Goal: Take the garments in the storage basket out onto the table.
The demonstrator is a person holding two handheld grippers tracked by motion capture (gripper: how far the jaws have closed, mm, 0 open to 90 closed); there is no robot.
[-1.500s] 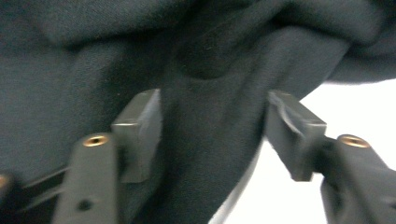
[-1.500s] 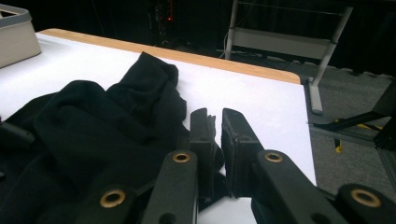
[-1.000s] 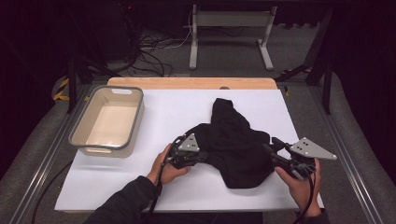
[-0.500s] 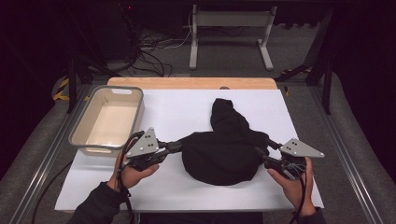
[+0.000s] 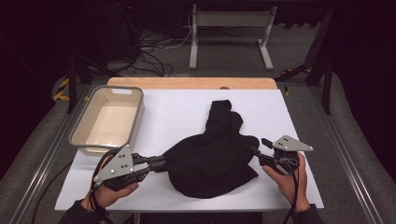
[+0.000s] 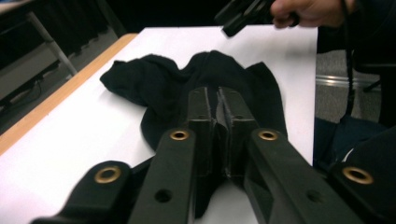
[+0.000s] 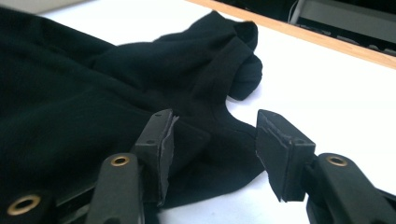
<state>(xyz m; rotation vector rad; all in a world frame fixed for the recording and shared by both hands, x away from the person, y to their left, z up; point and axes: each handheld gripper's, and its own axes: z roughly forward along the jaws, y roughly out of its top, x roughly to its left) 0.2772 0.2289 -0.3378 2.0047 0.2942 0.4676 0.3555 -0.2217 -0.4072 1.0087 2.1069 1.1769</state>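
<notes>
1. The white counter (image 5: 177, 116) carried a black garment (image 5: 210, 161), rumpled near the front edge.
2. The beige bin (image 5: 108, 119) at the left stood empty, so any stowing remained.
3. The left gripper (image 5: 156, 162) had its jaws pinching the garment's left edge.
4. The right gripper (image 5: 262, 150) had its jaws spread around the right edge, not gripping.

The black garment (image 5: 210, 158) is soft matt cloth, the table (image 5: 187, 112) smooth matt white with a wooden far edge, the bin (image 5: 108, 119) glossy plastic.
</notes>
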